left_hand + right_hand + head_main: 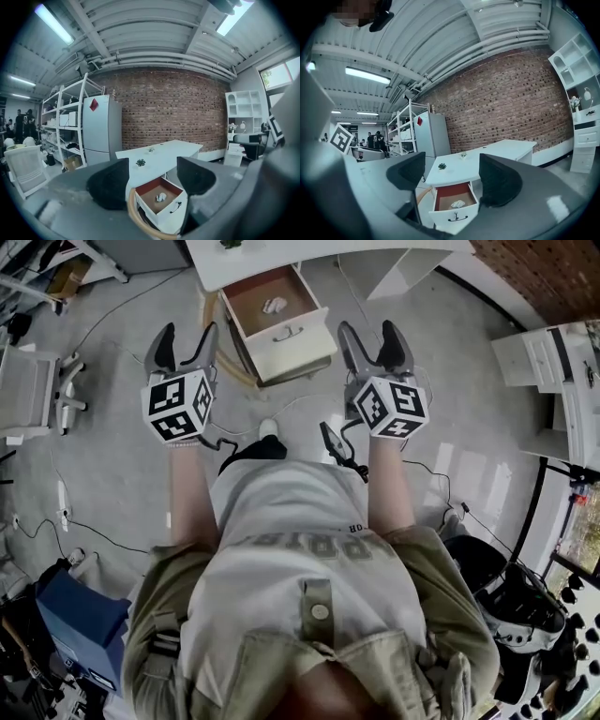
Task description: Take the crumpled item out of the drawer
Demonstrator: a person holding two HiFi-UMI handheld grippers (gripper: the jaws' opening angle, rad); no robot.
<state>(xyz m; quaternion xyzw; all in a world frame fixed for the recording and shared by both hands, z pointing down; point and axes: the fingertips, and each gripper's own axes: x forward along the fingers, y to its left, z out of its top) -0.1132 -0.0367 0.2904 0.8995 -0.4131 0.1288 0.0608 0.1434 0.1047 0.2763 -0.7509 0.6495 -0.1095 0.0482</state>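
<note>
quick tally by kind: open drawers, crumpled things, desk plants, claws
open drawer: 1
crumpled item: 1
desk plants: 2
left claw, right claw, both open and empty: 2
total: 6

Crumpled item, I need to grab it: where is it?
Head view, top centre: the crumpled item lies inside the open drawer under the white desk.

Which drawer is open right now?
The drawer pulled out from under the white desk, with the crumpled white item lying inside; the drawers of the white cabinet off to the right are shut.
</note>
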